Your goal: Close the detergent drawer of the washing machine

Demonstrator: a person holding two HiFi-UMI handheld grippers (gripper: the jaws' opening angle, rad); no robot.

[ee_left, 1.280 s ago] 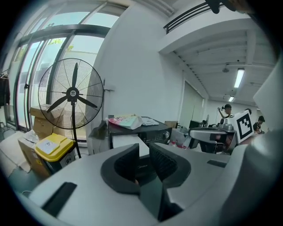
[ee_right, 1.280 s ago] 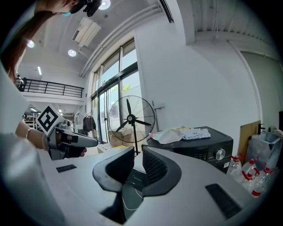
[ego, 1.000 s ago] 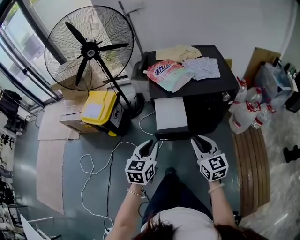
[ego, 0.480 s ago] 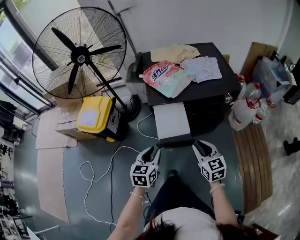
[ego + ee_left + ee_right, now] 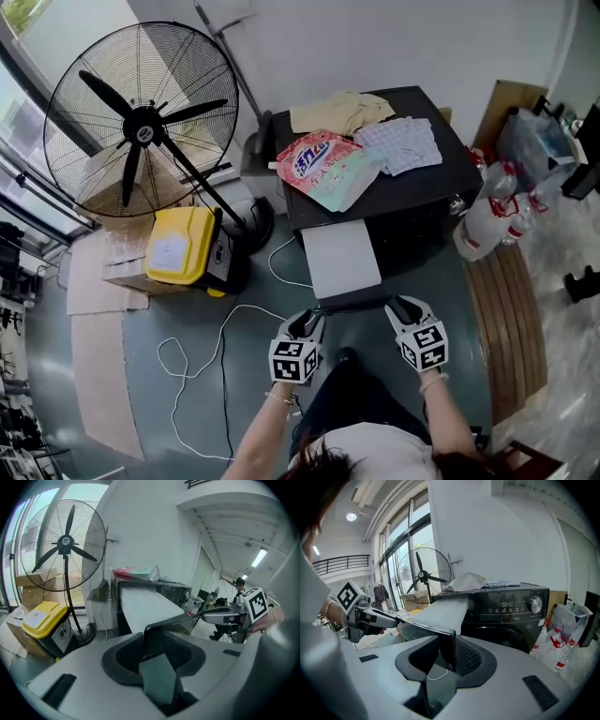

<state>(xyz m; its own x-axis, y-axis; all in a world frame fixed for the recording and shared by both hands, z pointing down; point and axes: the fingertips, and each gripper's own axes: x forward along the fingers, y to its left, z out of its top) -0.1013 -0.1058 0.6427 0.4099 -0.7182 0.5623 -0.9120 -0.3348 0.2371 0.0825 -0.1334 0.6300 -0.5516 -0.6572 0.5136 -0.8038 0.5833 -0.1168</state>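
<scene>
1. One standing fan (image 5: 141, 117) and one yellow bin (image 5: 178, 246) stand at the left. The bin's label is too small to read. One white cable (image 5: 202, 337) loops over the floor.
2. The left gripper (image 5: 307, 322) is released. Its jaws have just been opening, and the dark front edge of the detergent drawer (image 5: 339, 258) lies between them.
3. That one drawer stands pulled out of the black washing machine (image 5: 417, 220), toward the person.
4. On the machine lie one pink detergent bag (image 5: 323, 167), its print unreadable, and two cloths (image 5: 403, 145).
5. The right gripper (image 5: 403, 307) is also released. Its jaws have just been opening around the same front edge.
6. Plastic bags (image 5: 487, 220) lean against the machine's right side.
</scene>
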